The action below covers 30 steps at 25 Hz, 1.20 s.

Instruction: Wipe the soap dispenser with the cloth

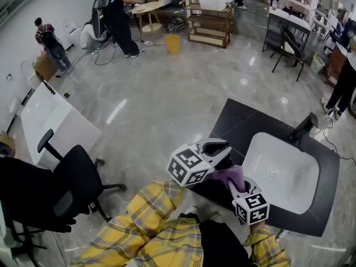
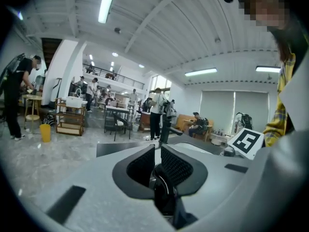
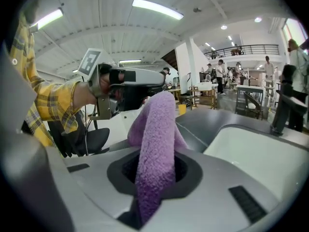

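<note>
1. Head view: the left gripper [image 1: 221,149] is at the near edge of the dark counter [image 1: 239,121], beside the white sink [image 1: 289,166]. The right gripper [image 1: 238,189] is just beside it, and the purple cloth [image 1: 231,177] is bunched between the 2. A black faucet [image 1: 303,128] stands at the sink's far side.
2. Left gripper view: the left gripper [image 2: 157,166] has its jaws almost together, with a thin slit between the pads. A glossy black piece sits low between them; I cannot tell what it is. The dispenser cannot be made out in any view.
3. Right gripper view: the right gripper [image 3: 155,170] clamps the cloth [image 3: 154,139]. The cloth rises and folds over toward the left gripper [image 3: 157,79]. The sink [image 3: 260,153] is to the right.
</note>
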Available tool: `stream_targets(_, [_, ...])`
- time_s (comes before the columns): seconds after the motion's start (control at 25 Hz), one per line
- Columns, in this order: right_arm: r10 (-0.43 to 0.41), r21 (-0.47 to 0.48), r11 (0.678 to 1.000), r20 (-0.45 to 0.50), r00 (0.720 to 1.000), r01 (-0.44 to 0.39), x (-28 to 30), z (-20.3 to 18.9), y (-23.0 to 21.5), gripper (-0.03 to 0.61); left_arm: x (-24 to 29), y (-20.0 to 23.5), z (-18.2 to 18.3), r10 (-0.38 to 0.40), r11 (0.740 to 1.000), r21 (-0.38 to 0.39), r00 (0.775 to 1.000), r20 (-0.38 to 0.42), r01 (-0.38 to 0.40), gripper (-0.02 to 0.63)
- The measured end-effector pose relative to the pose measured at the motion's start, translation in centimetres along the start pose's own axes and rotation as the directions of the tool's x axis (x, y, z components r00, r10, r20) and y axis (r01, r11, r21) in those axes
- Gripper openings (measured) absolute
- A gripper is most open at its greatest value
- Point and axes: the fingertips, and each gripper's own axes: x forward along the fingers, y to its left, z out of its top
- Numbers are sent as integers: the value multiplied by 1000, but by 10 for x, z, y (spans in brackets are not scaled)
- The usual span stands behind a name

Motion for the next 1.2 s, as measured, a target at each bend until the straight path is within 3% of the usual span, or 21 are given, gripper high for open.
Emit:
stream_targets(0.08, [-18, 2, 1000, 10, 1000, 18, -10, -3, -3, 37, -4, 0, -4, 44, 999, -11, 999, -11, -44, 35])
stream_targets(0.16, [-31, 17, 999, 16, 999, 30, -17, -5, -6, 37, -4, -5, -6, 86, 996, 16, 996, -22, -86, 191])
stream_targets(0.28, [-46, 32, 998, 14, 999, 46, -23, -7, -11, 37, 1, -15, -5, 137, 990, 42, 990, -15, -136, 235])
stream_targets(0.52, [-72, 27, 997, 11, 997, 72, -30, -8, -9, 37, 15, -12, -26, 297, 948, 152, 950, -99, -280, 237])
stream_targets(0.56, [-75, 24, 997, 10, 997, 74, -32, -8, -9, 37, 16, -9, -28, 308, 943, 162, 946, -102, -290, 224])
stream_targets(0.6, [-77, 22, 997, 10, 997, 76, -33, -8, -9, 37, 15, -6, -28, 308, 943, 165, 946, -101, -289, 170])
stream_targets(0.88, [-90, 30, 996, 12, 996, 90, -41, -9, -12, 37, 18, -8, -27, 107, 979, 188, 985, -135, -81, 167])
stream_targets(1.2, [-85, 23, 996, 4, 996, 85, -42, -7, -10, 37, 19, -17, -26, -159, 945, 258, 972, -171, 200, 167])
